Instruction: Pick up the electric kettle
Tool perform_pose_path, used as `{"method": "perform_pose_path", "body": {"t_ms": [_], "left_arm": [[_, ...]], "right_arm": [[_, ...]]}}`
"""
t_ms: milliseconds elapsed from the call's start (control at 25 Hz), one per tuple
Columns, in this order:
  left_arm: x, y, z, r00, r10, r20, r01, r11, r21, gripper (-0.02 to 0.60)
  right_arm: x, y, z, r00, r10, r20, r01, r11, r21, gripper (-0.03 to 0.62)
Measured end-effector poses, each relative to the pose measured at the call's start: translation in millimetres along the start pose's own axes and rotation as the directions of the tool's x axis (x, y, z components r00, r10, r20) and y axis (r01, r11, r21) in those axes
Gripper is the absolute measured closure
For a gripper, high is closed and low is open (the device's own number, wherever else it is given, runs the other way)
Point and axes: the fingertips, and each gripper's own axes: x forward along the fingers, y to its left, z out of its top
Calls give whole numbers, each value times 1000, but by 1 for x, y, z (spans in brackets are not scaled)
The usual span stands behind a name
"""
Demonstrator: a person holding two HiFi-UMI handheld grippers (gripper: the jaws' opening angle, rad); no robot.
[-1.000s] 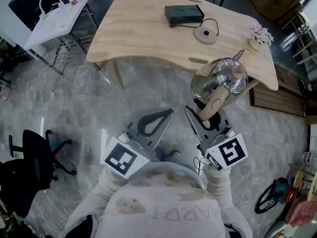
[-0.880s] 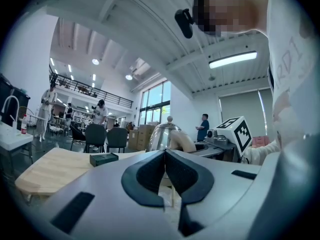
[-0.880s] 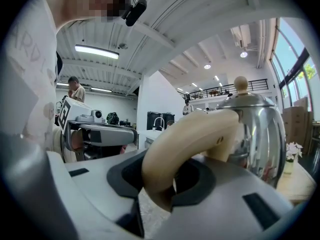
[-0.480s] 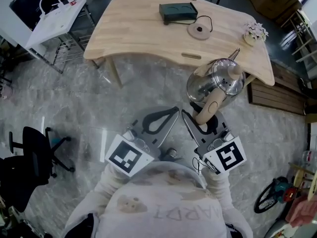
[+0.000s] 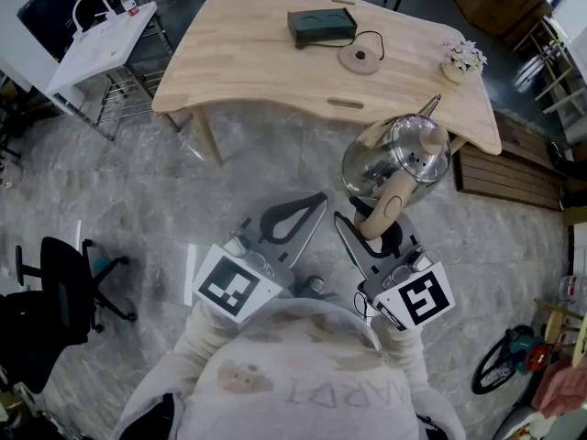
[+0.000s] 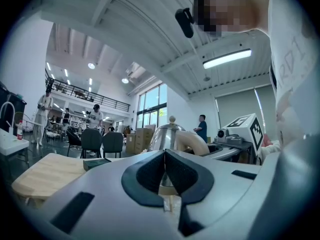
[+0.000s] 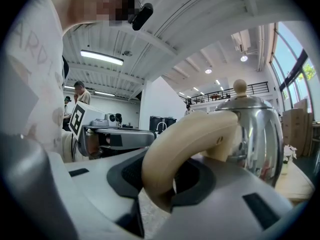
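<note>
The shiny steel electric kettle [image 5: 396,159], cream-handled, hangs upright in the air just off the wooden table [image 5: 257,53].

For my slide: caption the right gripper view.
Right hand-held gripper shut on the electric kettle's cream handle, left hand-held gripper alongside.

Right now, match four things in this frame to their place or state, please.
1 kettle
2 left gripper
3 round base
4 flower pot

A jaws together, empty
B on the table beside the dark box
C held by its handle in the right gripper
D at the table's right end in the head view

Pairs: 1-C, 2-A, 3-B, 4-D
</note>
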Motion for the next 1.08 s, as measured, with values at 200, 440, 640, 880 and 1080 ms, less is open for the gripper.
{"method": "perform_pose_path", "body": {"t_ms": [200, 440, 640, 880, 1080], "left_arm": [[0, -7, 5, 1000, -5, 14, 5, 1000, 9, 569], [-1, -3, 11, 1000, -18, 20, 18, 1000, 13, 569], [1, -10, 12, 999, -33, 25, 32, 999, 20, 569], [3, -6, 13, 999, -36, 27, 36, 999, 21, 569], [4, 2, 15, 999, -31, 25, 30, 999, 15, 569]], "right_arm": [[-9, 5, 2, 1000, -5, 10, 5, 1000, 3, 478], [-8, 9, 11, 1000, -17, 19, 17, 1000, -15, 479], [-20, 15, 14, 999, -21, 24, 22, 999, -29, 479], [-21, 22, 18, 999, -16, 28, 17, 999, -37, 480], [-17, 26, 25, 999, -12, 43, 14, 999, -35, 480]]}}
